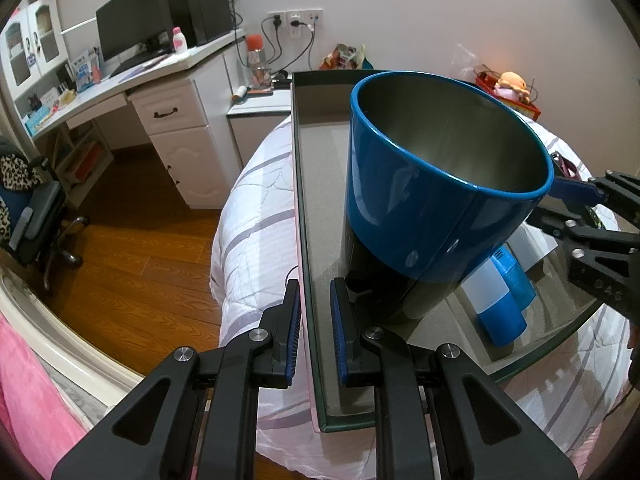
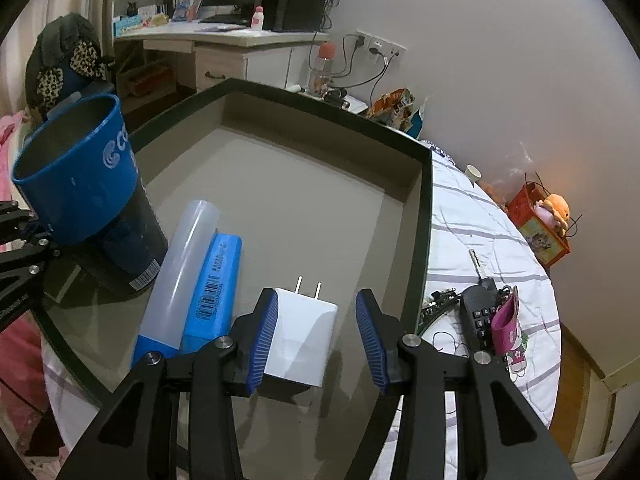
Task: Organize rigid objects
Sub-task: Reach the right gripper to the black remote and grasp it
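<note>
One shallow cardboard box [image 2: 424, 216] with a dark green rim is seen lying on a bed [image 2: 472, 224] covered by a white striped quilt. Four things are counted inside it: one blue and black tin cup [image 1: 420, 200], standing upright at the left side; one translucent tube with a blue end [image 2: 180, 272], lying beside the cup; one blue flat packet [image 2: 216, 292] with a barcode, lying against the tube; and one white plug adapter [image 2: 304, 336] with two prongs, lying on the box floor.

The left tool [image 1: 314, 316] is closed on the left wall of the box, one pad outside and one inside. The right tool [image 2: 316, 336] is held partly open around the adapter; its left pad lies against the adapter's side, while a gap is seen at the right pad.

Outside the box, on the quilt at its right, one bunch of keys [image 2: 484, 316] with a pink tag is seen.
</note>
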